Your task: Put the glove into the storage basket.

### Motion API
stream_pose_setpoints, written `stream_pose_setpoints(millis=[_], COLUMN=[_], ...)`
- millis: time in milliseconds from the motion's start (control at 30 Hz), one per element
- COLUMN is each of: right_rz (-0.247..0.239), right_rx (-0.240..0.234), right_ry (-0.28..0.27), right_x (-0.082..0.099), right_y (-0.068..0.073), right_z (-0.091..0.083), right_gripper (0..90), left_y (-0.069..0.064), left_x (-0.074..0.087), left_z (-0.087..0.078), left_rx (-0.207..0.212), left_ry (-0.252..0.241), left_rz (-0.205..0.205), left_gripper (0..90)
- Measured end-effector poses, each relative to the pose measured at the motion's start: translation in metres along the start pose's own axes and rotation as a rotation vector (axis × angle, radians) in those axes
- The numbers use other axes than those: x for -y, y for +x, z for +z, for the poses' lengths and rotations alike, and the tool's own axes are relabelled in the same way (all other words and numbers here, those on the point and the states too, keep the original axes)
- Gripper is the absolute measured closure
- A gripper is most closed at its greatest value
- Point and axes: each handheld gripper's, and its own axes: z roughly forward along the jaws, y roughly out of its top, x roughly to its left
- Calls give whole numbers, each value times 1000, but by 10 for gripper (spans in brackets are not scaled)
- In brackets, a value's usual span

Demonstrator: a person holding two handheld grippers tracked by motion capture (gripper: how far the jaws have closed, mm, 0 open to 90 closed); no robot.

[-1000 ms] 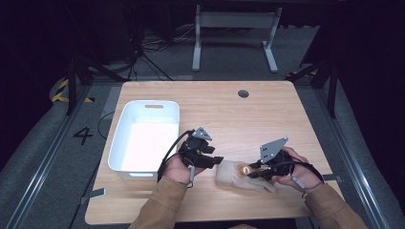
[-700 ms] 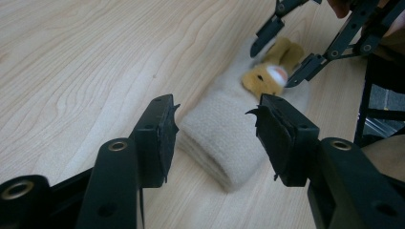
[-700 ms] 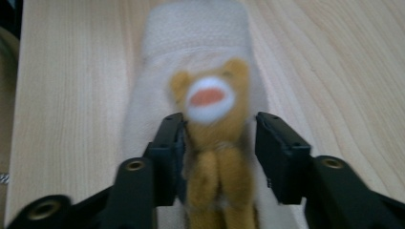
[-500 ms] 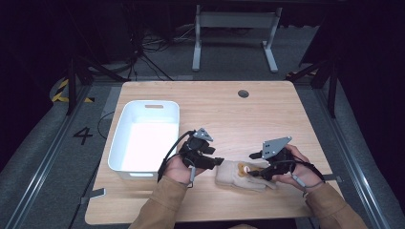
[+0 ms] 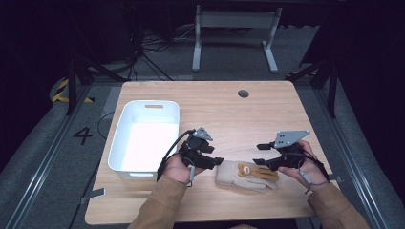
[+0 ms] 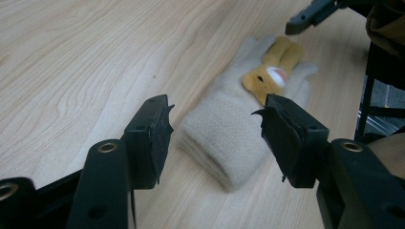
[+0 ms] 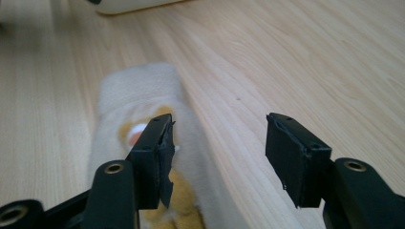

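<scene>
While high view adds white bin (image 5: 143,143), left hand-held gripper (image 6: 212,133) open before glove (image 6: 239,129), right hand-held gripper (image 7: 217,152) open.

On the table (image 5: 286,109), the bin (image 5: 125,143) lies left of the glove (image 5: 243,175), which sits between the left gripper (image 5: 217,162) and right gripper (image 5: 260,154).

**Count on the table: one glove, one bin, two grippers**

One cream glove (image 5: 246,175) with a bear patch lies right of the single white bin (image 5: 144,135). Two grippers flank the glove: the left gripper (image 5: 215,162) on the bin's side, the right gripper (image 5: 260,153) opposite.
</scene>
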Motion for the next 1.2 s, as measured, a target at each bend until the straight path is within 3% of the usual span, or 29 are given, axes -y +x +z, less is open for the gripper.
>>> stream_pose_setpoints(millis=[167,600,733,800,967,1200], right_rz=[62,168,197,220,253,282], right_rx=[55,171,221,234,253,260], right_ry=[-30,-51,-65,-76,-76,-64], right_x=[4,13,18,21,28,36], right_y=[-8,-26,-33,-37,-45,-52], right_z=[-9,-27,-35,-39,-46,-48], right_gripper=[443,408,405,404,402,405], left_y=[-1,-6,-6,-6,-7,-10], left_x=[-2,-2,-2,-2,1,8], left_z=[2,10,13,15,20,28], left_rx=[1,-13,-1,-2,-15,-10], left_ry=[0,17,12,15,11,-12], left_rz=[6,46,49,50,47,68], left_gripper=[420,335,238,152,31,0])
